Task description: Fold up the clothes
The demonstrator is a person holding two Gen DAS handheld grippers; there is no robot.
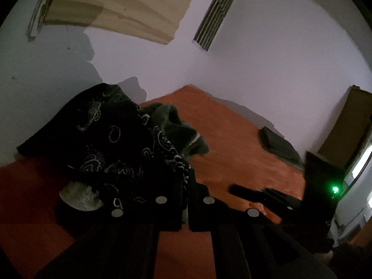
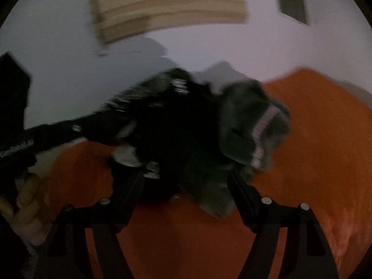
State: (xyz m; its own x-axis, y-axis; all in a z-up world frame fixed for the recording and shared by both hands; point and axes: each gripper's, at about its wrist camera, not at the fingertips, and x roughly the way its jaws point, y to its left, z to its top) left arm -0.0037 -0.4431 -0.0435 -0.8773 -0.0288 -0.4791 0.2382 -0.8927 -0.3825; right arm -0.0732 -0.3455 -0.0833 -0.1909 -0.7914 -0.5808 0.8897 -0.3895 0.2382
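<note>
Between the left gripper (image 1: pixel 184 181) fingers, one black paisley cloth (image 1: pixel 104 139) is being clamped, draping ahead-left over the orange bed (image 1: pixel 232 139); one grey-green garment (image 1: pixel 183 127) lying just beyond it, one folded dark piece (image 1: pixel 279 144) far right; right gripper (image 2: pixel 186 181) is hanging spread wide, gripping nothing

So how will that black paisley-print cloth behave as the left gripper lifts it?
Probably floppy: the black paisley cloth drapes in soft folds from the shut left gripper. Likely light, since one pinch holds it up. It may drag the green garment bunched against it on the orange bed.
</note>
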